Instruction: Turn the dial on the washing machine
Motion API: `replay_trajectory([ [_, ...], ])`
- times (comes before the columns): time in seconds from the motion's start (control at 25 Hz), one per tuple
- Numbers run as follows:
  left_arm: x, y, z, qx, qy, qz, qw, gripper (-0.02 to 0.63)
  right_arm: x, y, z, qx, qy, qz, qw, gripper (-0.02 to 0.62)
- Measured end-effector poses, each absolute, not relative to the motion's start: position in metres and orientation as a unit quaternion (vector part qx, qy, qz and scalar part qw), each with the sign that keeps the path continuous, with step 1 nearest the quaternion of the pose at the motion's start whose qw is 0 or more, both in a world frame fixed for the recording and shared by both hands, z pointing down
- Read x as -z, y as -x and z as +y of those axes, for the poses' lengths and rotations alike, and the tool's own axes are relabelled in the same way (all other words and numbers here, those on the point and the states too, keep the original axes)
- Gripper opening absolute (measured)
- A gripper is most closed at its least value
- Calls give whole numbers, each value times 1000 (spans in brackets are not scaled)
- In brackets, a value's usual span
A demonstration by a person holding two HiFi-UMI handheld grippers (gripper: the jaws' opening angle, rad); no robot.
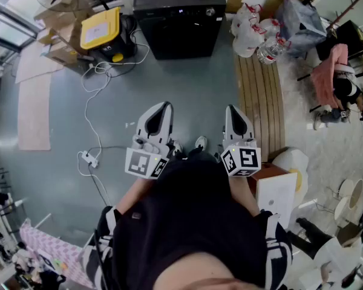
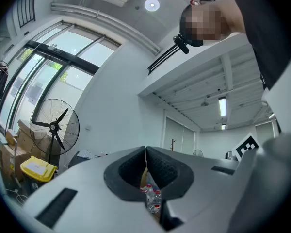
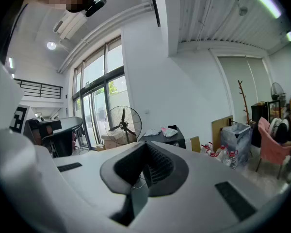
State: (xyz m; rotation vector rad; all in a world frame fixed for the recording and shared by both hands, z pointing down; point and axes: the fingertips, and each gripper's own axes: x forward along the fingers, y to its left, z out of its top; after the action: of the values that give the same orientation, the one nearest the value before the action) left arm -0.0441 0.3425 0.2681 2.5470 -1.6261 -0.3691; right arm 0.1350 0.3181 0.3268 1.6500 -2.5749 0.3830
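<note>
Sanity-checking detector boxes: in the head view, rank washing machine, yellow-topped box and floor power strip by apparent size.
1. washing machine
2. yellow-topped box
3. power strip
The gaps are clear, even with the strip lying nearer the camera.

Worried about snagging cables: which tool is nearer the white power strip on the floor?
Left. The power strip lies out to the left of the left tool; the right tool is farther right, past the left one.

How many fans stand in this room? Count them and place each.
2. One big fan by the windows, left of the washer; one smaller fan far right, past the coat rack. Others may be hidden.
</note>
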Motion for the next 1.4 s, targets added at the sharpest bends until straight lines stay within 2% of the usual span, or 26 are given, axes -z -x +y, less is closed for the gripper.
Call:
replay_trajectory([
  [0.28,-267,43,338,121,-835,-534,48,22,-322,-138,312,-123,-538,-834,12,27],
  [0.32,-267,42,337,121,-835,-535,49,23,-323,-139,309,-126,-537,-834,9,44],
  [0.4,-268,39,336,120,-835,-535,50,23,-327,-139,305,-138,-532,-835,11,182],
  [1.08,-268,-11,315,112,-823,-555,40,23,-351,-182,272,-165,-503,-849,19,184],
  [1.4,-282,-11,279,102,-813,-571,49,22,-370,-179,224,-173,-483,-858,32,184],
])
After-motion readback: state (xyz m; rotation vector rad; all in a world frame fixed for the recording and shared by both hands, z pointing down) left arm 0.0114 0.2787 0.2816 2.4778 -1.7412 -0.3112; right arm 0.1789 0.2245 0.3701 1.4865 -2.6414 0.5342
